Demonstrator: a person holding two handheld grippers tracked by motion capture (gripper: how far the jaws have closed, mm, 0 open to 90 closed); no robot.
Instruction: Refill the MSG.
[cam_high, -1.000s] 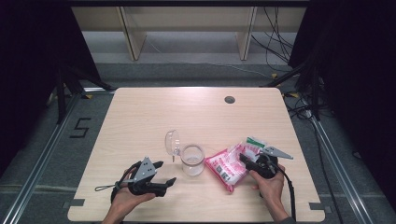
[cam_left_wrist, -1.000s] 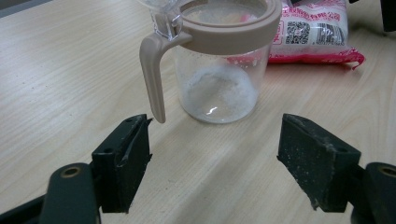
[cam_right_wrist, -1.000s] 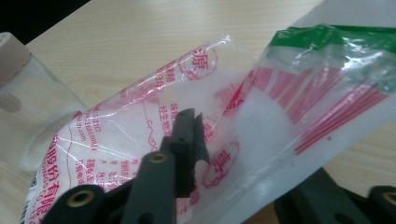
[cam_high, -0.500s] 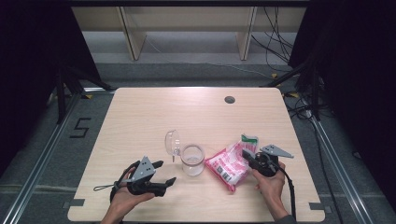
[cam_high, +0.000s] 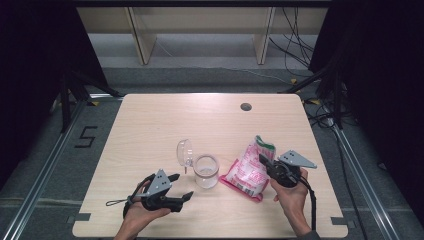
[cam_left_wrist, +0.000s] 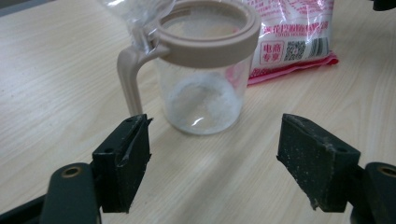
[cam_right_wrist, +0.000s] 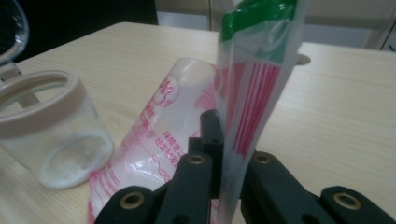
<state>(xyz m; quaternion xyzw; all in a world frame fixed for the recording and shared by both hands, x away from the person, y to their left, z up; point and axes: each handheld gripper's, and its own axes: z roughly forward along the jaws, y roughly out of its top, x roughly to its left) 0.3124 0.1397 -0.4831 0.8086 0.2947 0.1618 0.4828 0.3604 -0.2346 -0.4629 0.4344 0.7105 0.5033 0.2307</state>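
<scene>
The right gripper (cam_high: 264, 162) has its jaws pinched on the upper edge of the pink-and-white bag (cam_high: 248, 169), lifting that green-topped end off the table (cam_high: 150, 125) while the lower end rests just right of the clear jar (cam_high: 206, 171); the jar's hinged lid (cam_high: 184, 152) stands open; the left gripper (cam_high: 181, 187) hovers wide near the jar, holding nothing.

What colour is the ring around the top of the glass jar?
The ring on the jar is beige, like its handle; it shows best in the left gripper view.
</scene>
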